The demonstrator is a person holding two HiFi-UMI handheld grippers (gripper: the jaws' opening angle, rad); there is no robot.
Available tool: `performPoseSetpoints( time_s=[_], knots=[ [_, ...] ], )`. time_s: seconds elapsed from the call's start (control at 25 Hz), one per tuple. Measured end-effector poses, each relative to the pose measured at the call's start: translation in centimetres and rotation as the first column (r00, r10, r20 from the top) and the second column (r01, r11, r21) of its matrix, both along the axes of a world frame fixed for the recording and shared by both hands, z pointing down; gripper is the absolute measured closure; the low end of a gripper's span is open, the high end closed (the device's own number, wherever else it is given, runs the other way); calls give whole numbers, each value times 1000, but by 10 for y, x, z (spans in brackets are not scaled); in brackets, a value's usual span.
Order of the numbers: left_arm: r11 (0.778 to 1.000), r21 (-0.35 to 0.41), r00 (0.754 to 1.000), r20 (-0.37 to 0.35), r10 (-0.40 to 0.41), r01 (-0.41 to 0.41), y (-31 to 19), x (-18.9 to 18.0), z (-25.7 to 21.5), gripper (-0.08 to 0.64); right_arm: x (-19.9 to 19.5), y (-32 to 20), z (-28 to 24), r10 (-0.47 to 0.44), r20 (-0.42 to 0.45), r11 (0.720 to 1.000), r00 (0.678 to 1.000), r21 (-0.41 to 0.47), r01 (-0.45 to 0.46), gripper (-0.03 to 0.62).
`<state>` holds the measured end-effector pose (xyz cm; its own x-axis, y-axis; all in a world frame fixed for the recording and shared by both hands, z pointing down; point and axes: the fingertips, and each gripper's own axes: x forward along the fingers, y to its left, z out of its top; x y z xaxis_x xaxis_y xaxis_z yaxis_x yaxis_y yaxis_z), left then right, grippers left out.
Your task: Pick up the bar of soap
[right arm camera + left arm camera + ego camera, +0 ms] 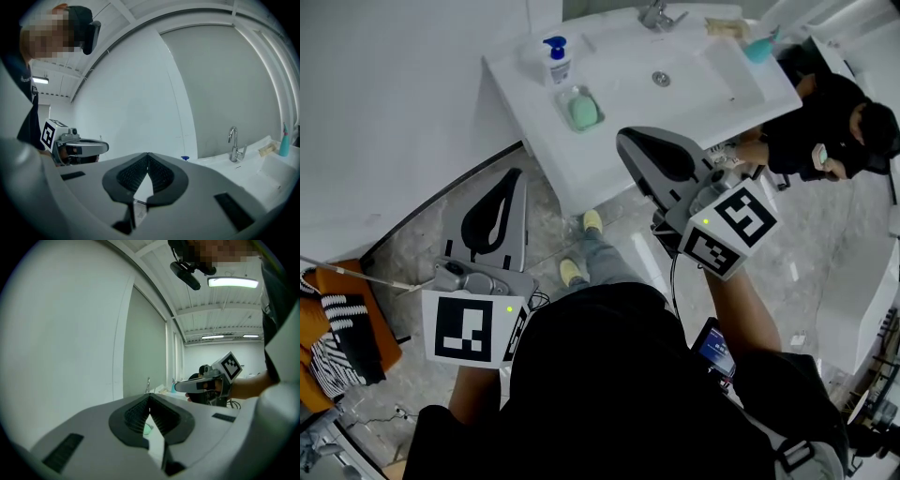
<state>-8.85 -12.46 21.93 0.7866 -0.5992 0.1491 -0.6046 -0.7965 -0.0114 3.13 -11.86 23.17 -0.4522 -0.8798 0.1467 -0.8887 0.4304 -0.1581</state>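
The pale green bar of soap (582, 112) lies in a clear dish on the left part of the white sink counter (609, 159). My right gripper (622, 139) hovers at the counter's front edge, just right of the soap and short of it, jaws shut and empty. Lower left, over the floor, my left gripper (517, 172) points toward the counter, also shut with nothing held. In the left gripper view, a green patch of soap (147, 429) shows through the hollow below the closed tips (150, 395). The right gripper view shows its tips (148, 153) meeting.
A blue-pump bottle (557, 59) stands behind the soap dish. The faucet (656, 14) and basin are mid-counter, a teal bottle (757, 47) at the right end. Another person in black (834, 122) crouches right of the counter. A white wall (394, 94) runs along the left.
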Motion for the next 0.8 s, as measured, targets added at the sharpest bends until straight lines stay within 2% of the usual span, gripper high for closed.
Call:
performPoseSetpoints(
  time_s=[0.8],
  knots=[
    [1000,-6,999,44,-3,3,-103,82,4,552,86,-97,3,-3,0,1000,1000,-3,3,586]
  ],
)
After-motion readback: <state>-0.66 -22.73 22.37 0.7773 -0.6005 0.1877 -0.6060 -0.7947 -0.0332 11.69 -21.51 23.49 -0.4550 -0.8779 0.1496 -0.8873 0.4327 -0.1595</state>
